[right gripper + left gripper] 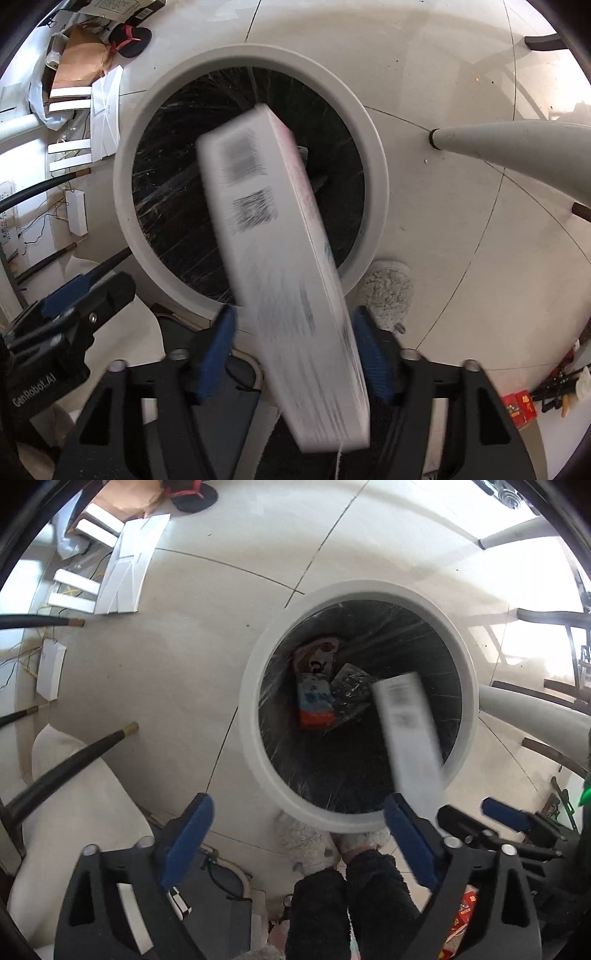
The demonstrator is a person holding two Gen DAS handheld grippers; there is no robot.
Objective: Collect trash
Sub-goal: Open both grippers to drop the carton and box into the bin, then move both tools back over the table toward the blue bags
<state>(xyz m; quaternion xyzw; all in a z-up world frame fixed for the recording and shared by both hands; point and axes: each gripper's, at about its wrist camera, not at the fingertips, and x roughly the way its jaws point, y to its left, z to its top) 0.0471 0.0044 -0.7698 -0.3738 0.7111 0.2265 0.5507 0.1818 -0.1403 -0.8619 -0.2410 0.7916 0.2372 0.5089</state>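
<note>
A round white bin [255, 701] [125, 206] with a black liner stands on the pale tiled floor below both grippers. An orange and blue packet [316, 705] and a clear wrapper [351, 686] lie at its bottom. A long white box [280, 240] [410, 738] with barcodes, blurred, hangs tilted over the bin's mouth. Its near end sits between the blue pads of my right gripper [295, 354], which is open, with a gap showing at the left pad [218, 354]. My left gripper [299, 830] stands wide open at the bin's near rim, with nothing between its fingers.
A person's dark fleece legs and fluffy slippers [306, 842] [388, 288] stand by the bin's near side. A grey table leg [517, 147] slants in at the right. Black chair legs [74, 760] are at the left, white boxes and brown paper [81, 62] at the far left.
</note>
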